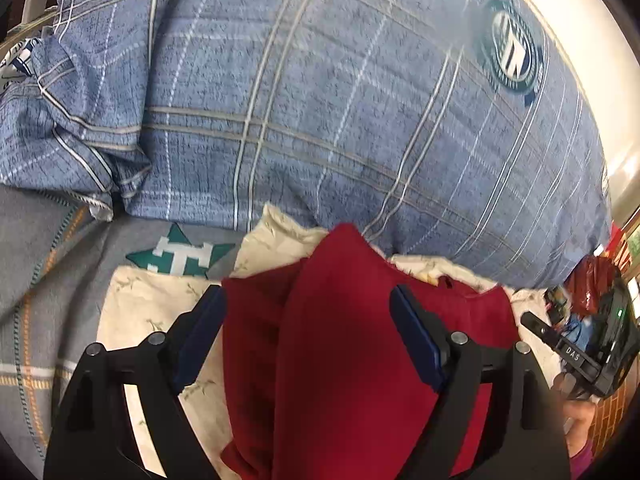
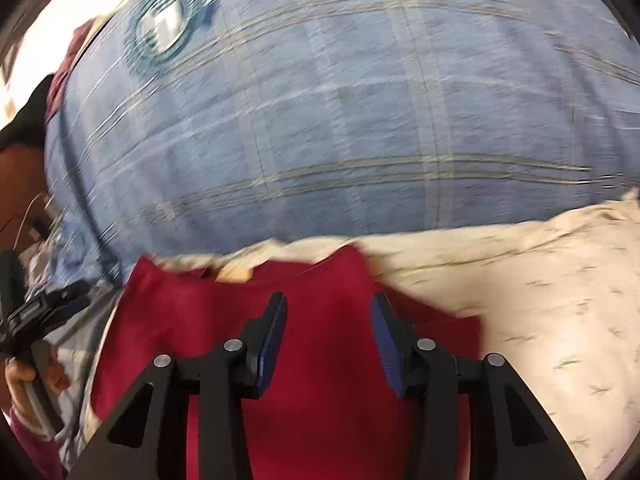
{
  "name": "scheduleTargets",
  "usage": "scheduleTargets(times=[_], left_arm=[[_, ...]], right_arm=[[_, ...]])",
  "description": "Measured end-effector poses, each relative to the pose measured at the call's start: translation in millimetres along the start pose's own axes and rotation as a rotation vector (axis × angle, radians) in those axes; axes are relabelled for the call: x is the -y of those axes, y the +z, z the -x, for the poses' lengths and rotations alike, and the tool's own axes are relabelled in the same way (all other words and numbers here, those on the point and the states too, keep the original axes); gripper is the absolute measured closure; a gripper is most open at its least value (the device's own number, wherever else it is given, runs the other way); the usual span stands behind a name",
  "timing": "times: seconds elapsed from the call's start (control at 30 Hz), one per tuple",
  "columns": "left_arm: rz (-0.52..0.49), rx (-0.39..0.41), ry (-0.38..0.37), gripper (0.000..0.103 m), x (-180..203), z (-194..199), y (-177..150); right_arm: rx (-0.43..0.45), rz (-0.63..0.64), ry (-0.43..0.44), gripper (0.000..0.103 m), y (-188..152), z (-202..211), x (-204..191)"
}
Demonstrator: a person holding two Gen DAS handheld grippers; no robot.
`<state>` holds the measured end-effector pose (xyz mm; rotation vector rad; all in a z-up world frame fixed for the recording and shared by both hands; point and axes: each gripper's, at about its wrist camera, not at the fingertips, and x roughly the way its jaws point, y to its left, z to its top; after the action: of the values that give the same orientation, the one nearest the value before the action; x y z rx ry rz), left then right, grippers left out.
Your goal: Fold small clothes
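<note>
A small dark red garment [image 1: 344, 340] lies bunched on a cream printed cloth [image 1: 136, 312]. My left gripper [image 1: 308, 296] is open, its jaws wide apart on either side of a raised red fold, just above it. In the right wrist view the red garment [image 2: 320, 344] lies flatter over the cream cloth [image 2: 540, 300]. My right gripper [image 2: 328, 304] is open above the garment's middle, holding nothing. That view is motion-blurred. The right gripper also shows in the left wrist view [image 1: 560, 336], at the far right.
A big blue plaid pillow [image 1: 320, 100] with a round teal badge [image 1: 510, 50] fills the space behind the clothes. A grey bedsheet with a teal star [image 1: 184, 258] lies at the left. The left gripper's handle [image 2: 44, 312] and a hand show at the left edge.
</note>
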<state>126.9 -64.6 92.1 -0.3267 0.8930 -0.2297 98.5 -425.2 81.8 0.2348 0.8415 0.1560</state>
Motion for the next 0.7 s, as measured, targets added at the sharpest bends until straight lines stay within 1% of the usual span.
scheduleTargets(times=[0.03, 0.07, 0.1, 0.13, 0.17, 0.2, 0.23, 0.27, 0.3, 0.33, 0.37, 0.43, 0.5, 0.57, 0.63, 0.7], left_arm=[[-0.015, -0.018, 0.034, 0.019, 2.1, -6.1, -5.1], [-0.025, -0.033, 0.073, 0.019, 3.2, -12.0, -9.8], [-0.030, -0.048, 0.108, 0.019, 5.3, -19.9, -12.5], [-0.032, -0.065, 0.136, 0.019, 5.8, -27.3, -17.4], [-0.033, -0.098, 0.156, 0.019, 3.6, -34.6, -24.3], [-0.034, -0.115, 0.159, 0.019, 0.7, -36.5, -29.3], [-0.033, -0.125, 0.156, 0.019, -2.4, -35.3, -34.8], [-0.032, -0.129, 0.145, 0.019, -5.9, -32.7, -38.8], [-0.032, -0.130, 0.136, 0.019, -9.0, -29.1, -40.1], [-0.033, -0.127, 0.126, 0.019, -11.4, -24.0, -41.3], [-0.037, -0.117, 0.115, 0.019, -14.1, -17.1, -42.5], [-0.052, -0.088, 0.101, 0.019, -20.4, 0.3, -45.5], [-0.066, -0.051, 0.092, 0.019, -25.6, 19.5, -51.1], [-0.066, -0.036, 0.073, 0.019, -27.2, 29.6, -54.7], [-0.060, -0.039, 0.040, 0.019, -27.5, 39.9, -63.4], [-0.068, -0.054, 0.015, 0.019, -23.8, 40.8, -70.9]], right_arm=[[-0.015, 0.007, 0.003, 0.061, -0.5, -7.4, -5.3], [-0.037, 0.024, -0.018, 0.062, 0.4, -21.3, -11.8], [-0.052, 0.038, -0.062, 0.063, -0.4, -32.1, -16.3], [-0.062, 0.049, -0.132, 0.063, 1.6, -45.5, -17.2], [-0.060, 0.057, -0.176, 0.063, 2.9, -51.2, -16.6], [-0.051, 0.061, -0.234, 0.063, 5.2, -60.7, -13.0], [-0.052, 0.038, -0.267, 0.063, 7.1, -68.6, -5.7], [-0.062, 0.000, -0.245, 0.064, 7.9, -70.6, 1.0], [-0.054, -0.020, -0.223, 0.064, 7.7, -66.3, 3.3], [-0.039, -0.026, -0.211, 0.063, 6.9, -59.3, 3.3], [-0.024, -0.022, -0.204, 0.060, 5.0, -49.8, 2.3], [0.008, -0.001, -0.187, 0.060, -3.6, -22.1, 1.3], [0.029, 0.012, -0.149, 0.055, -15.4, 4.5, 4.1], [0.038, 0.023, -0.125, 0.048, -29.7, 27.2, 8.7], [0.030, 0.031, -0.099, 0.047, -47.0, 45.0, 13.7], [0.022, 0.027, -0.091, 0.047, -58.8, 55.8, 18.8]])
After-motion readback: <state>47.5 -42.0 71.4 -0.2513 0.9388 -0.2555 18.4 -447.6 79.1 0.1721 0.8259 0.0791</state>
